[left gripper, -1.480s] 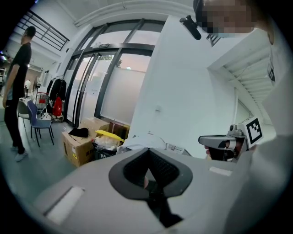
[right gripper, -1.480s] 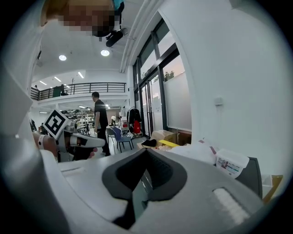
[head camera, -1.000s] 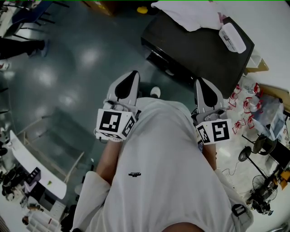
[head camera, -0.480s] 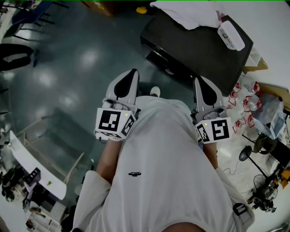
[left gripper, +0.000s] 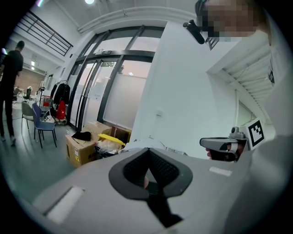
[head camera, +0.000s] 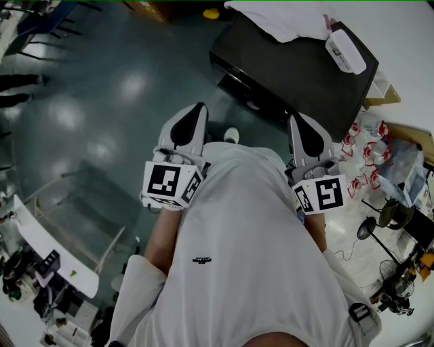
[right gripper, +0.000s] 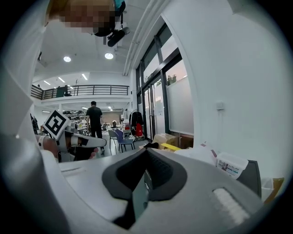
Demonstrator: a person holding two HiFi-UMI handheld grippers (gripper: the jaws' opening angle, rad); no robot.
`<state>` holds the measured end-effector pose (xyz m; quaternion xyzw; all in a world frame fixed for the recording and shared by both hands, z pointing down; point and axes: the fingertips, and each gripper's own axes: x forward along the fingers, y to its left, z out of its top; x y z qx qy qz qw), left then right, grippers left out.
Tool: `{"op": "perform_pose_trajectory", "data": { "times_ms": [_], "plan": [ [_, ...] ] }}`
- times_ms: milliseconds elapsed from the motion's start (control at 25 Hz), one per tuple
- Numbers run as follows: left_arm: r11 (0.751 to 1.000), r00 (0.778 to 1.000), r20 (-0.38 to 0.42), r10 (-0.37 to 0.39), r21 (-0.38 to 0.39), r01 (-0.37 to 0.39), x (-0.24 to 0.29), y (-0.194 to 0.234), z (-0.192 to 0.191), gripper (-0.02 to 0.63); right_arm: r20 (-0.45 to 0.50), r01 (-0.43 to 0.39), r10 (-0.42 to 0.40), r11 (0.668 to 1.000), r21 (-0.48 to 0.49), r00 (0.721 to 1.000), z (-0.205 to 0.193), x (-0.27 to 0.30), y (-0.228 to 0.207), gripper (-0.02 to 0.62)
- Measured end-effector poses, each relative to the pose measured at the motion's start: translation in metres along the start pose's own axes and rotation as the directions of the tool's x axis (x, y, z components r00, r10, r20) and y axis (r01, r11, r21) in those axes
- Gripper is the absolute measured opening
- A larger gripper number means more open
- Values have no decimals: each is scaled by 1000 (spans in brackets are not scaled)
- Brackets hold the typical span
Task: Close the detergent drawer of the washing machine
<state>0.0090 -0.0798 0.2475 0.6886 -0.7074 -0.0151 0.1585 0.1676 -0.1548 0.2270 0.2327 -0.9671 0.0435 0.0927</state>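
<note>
Left hand-held gripper (head camera: 196, 110) and right hand-held gripper (head camera: 297, 122): jaws pressed together on each, nothing between them. Held close against the white shirt (head camera: 251, 244), aimed forward. Tips seen meeting in both gripper views, with only the room beyond.

Detergent drawer: not to be made out. Washing machine (head camera: 305, 74) taken here to be the dark boxy unit ahead and to the right, seen steeply from above. Front face only a narrow foreshortened strip with a paler spot on it, too small to tell a drawer standing out from one sitting flush. On the top, a white cloth (head camera: 285, 20) and a white labelled tub (head camera: 346, 54). To the left, grey-green floor (head camera: 102, 101).

Machine well apart from both hand-held grippers, nearer the right one, touched by neither.

Step in hand, as a judgement: cannot be settled. Fits an approach, drawer out and waiting for a push. Fits equally a drawer already home, hands back at the body. Calls next for getting the front face into plain sight, so as to read how the drawer sits.
</note>
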Motion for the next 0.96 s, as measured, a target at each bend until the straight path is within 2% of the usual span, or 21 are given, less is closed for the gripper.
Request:
{"op": "perform_pose_trajectory", "data": {
  "times_ms": [200,440,960],
  "plan": [
    [1000,1000,-10,-4,0,4,-2,0,-2,18,3,-10,10,1000,15,1000,1,-2,5,-2],
    [1000,1000,-11,-14,3,14,1,-3,-4,18,8,4,-4,1000,-27,1000,4,-3,-1,-2],
    [1000,1000,-10,-24,11,24,6,-4,3,18,29,39,-39,999,26,999,6,0,-5,-2]
  ]
}}
